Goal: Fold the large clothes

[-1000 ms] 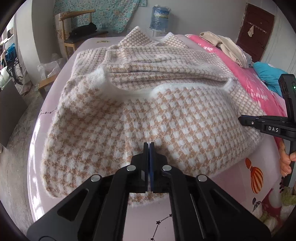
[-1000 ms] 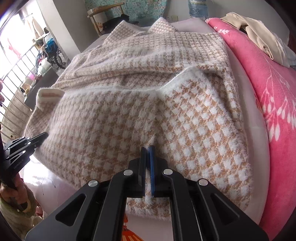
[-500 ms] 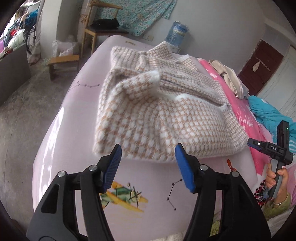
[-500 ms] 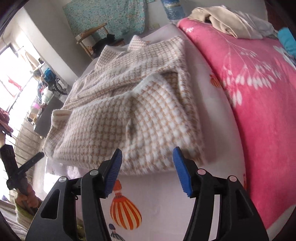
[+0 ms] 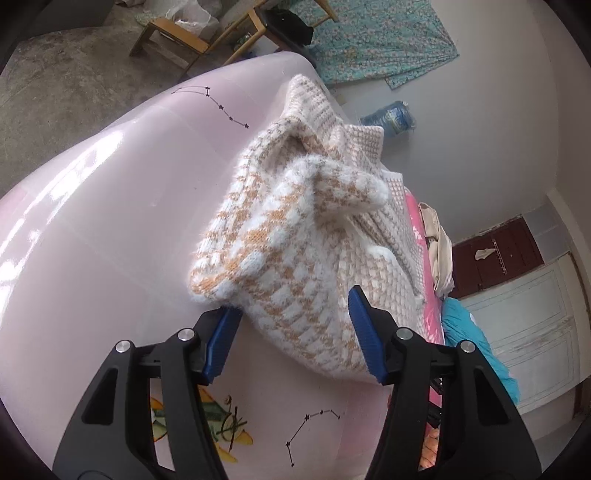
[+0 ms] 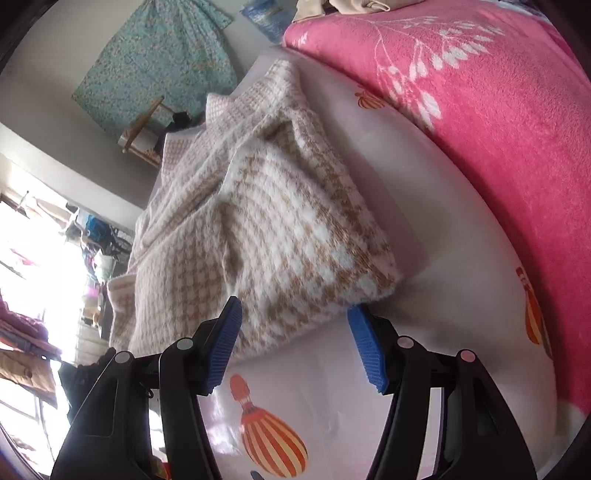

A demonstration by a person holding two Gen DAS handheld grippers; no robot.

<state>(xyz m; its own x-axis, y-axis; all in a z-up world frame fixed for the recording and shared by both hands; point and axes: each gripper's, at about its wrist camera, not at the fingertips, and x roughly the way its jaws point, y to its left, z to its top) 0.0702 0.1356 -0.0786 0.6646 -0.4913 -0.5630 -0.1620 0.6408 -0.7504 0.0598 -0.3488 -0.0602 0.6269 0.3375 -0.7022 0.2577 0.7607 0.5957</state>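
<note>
The left gripper (image 5: 293, 341) has its two blue fingers spread wide apart and is not holding anything. A fluffy white and tan checked sweater (image 5: 295, 236) lies folded on the pale pink bed sheet (image 5: 96, 229), just ahead of the fingers, and its near corner sits in the gap between the blue pads (image 5: 364, 341) without being pinched. A tan chair (image 5: 207, 33) stands far ahead past the left finger, and a dark red door (image 5: 495, 254) is far off past the right finger. The right gripper (image 6: 295, 345) is also spread wide and holds nothing. The same sweater (image 6: 266, 229) lies right in front of it, with its near edge between the fingers and its corner just ahead of the right finger. A bright pink blanket (image 6: 491, 122) lies past the right finger, and a striped balloon picture (image 6: 271, 439) on the sheet shows under the gripper
</note>
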